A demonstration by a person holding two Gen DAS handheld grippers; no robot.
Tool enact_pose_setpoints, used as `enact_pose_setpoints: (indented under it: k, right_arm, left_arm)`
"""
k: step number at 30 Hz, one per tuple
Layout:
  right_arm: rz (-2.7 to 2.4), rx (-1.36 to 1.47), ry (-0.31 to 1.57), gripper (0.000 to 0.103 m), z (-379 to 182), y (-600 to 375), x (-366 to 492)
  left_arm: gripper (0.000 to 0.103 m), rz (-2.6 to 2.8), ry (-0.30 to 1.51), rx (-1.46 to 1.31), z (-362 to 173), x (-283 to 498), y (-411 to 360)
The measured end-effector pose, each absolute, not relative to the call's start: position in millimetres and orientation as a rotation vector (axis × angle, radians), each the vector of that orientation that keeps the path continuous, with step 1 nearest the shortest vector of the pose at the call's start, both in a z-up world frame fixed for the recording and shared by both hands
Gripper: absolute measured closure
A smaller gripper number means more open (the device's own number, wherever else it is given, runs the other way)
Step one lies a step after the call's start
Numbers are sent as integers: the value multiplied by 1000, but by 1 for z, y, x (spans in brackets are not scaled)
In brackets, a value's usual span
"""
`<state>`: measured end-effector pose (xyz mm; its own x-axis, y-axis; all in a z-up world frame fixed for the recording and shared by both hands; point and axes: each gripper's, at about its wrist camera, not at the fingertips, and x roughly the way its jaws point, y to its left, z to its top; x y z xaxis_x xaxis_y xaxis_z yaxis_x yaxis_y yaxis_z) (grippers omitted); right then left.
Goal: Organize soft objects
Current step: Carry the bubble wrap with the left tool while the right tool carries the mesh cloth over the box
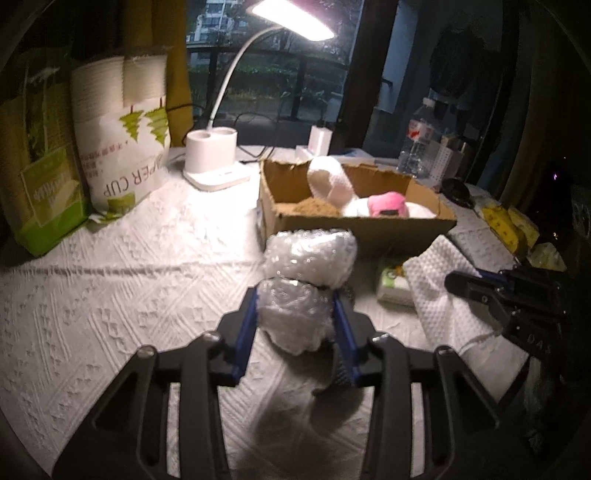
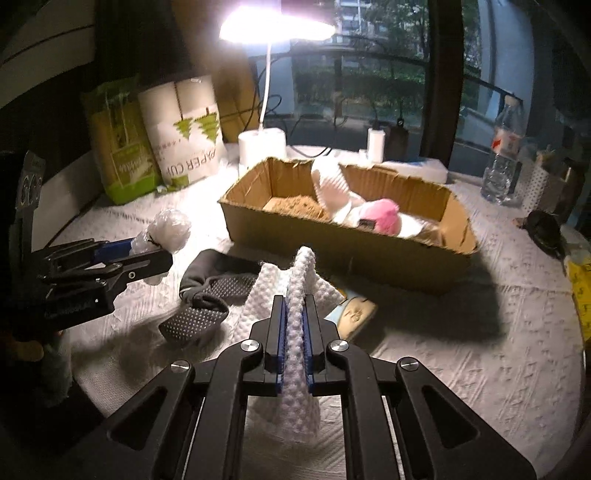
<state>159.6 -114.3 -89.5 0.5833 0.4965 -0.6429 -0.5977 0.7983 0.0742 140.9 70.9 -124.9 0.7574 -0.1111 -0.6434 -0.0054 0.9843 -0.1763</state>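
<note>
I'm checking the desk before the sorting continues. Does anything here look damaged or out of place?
The cardboard box has torn, ragged top edges, as if its flaps were ripped off. Two grey grip socks lie loose and crumpled on the white table cover in front of it, not in the box. Nothing looks spilled.

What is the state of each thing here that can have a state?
Left gripper: shut on the bubble wrap.
Right gripper: shut on the white cloth.
Cardboard box: open, soft toys inside.
Desk lamp: on.
Grey sock: lying loose on the table.
Water bottle: upright.
</note>
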Motion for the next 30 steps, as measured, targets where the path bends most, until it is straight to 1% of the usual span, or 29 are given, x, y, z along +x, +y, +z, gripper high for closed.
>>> enact_pose_setpoints:
  k: [13, 30]
  right_arm:
    - [634, -121, 644, 94, -67, -140, 161]
    - [617, -86, 586, 94, -46, -175, 191]
  left_arm:
    - [62, -90, 686, -156, -102, 145, 45]
    - [62, -106, 655, -133, -75, 172, 14]
